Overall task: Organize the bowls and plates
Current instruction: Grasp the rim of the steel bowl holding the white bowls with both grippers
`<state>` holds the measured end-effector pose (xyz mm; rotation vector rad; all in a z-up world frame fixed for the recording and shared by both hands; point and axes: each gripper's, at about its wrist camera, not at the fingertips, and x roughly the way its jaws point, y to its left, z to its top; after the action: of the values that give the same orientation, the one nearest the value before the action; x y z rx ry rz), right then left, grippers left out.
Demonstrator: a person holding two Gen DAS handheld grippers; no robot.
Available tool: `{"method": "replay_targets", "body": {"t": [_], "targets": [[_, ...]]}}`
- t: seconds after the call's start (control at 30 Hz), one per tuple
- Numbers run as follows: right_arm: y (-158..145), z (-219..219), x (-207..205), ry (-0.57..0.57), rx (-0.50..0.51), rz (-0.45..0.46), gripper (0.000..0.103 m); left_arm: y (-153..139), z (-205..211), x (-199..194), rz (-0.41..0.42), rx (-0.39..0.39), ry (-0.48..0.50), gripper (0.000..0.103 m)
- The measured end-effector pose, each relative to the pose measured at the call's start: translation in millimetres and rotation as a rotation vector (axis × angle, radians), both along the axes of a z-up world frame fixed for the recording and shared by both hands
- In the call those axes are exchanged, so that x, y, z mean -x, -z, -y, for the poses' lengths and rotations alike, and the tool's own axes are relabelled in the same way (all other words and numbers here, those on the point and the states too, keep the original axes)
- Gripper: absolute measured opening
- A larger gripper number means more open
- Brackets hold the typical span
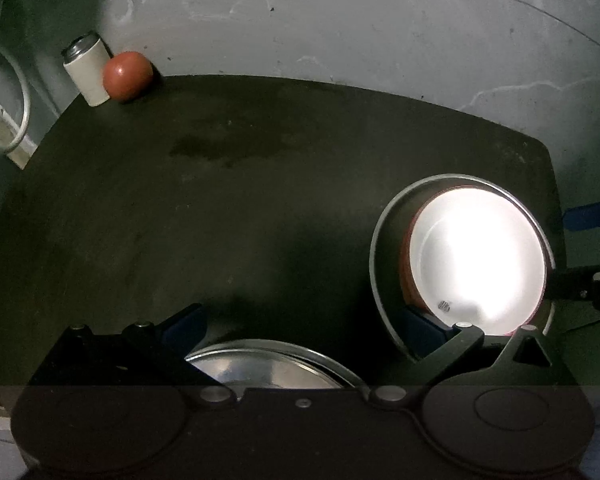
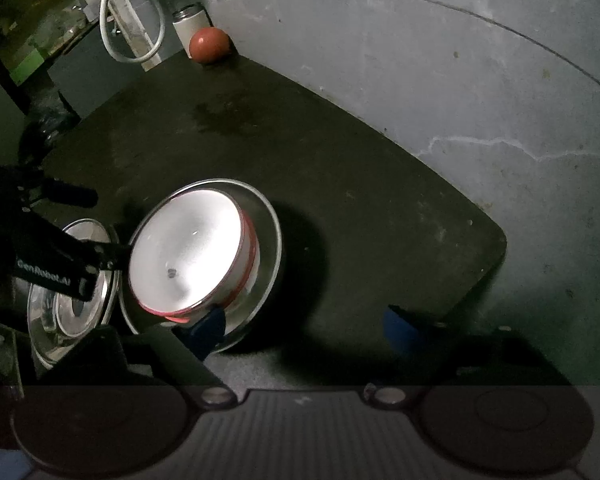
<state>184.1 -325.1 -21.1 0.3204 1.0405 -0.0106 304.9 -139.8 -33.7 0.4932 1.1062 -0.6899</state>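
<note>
I had the white bowl with a red outer wall (image 2: 188,248) sitting inside a steel plate (image 2: 270,216) on the dark table (image 2: 340,184), presumably so the pair nested as one stack. My right gripper (image 2: 300,326) stood with jaws apart, one blue pad beside the plate's near rim and nothing pinched between them. My left gripper (image 1: 300,320) was likewise spread, straddling a second steel plate (image 1: 268,364) to the left. The left tool's body read "GenRobot.AI" (image 2: 44,274). A can in a white sleeve (image 1: 87,68) and a red ball (image 1: 127,76) stood at the far corner.
</note>
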Motion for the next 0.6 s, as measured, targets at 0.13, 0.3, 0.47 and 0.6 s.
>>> {"method": "replay_targets", "body": {"t": [0.13,0.3,0.47,0.6], "targets": [[2.1,1.1,-0.9,0.012,-0.018,0.002,0.083,0.4,0.5,-0.8,0.0,0.007,0.016,0.097],[1.6,1.5,-0.6,0.011,-0.049,0.012,0.069,-2.8,4.4,1.0,-0.004,0.022,0.04,0.084],[1.4,3.9,0.8,0.002,-0.102,0.029,0.052,-5.3,4.4,1.4,-0.046,0.087,0.048,0.053],[1.0,3.5,1.9,-0.003,-0.135,0.047,0.037,-5.9,4.4,5.0,-0.073,0.134,0.041,0.036]]}}
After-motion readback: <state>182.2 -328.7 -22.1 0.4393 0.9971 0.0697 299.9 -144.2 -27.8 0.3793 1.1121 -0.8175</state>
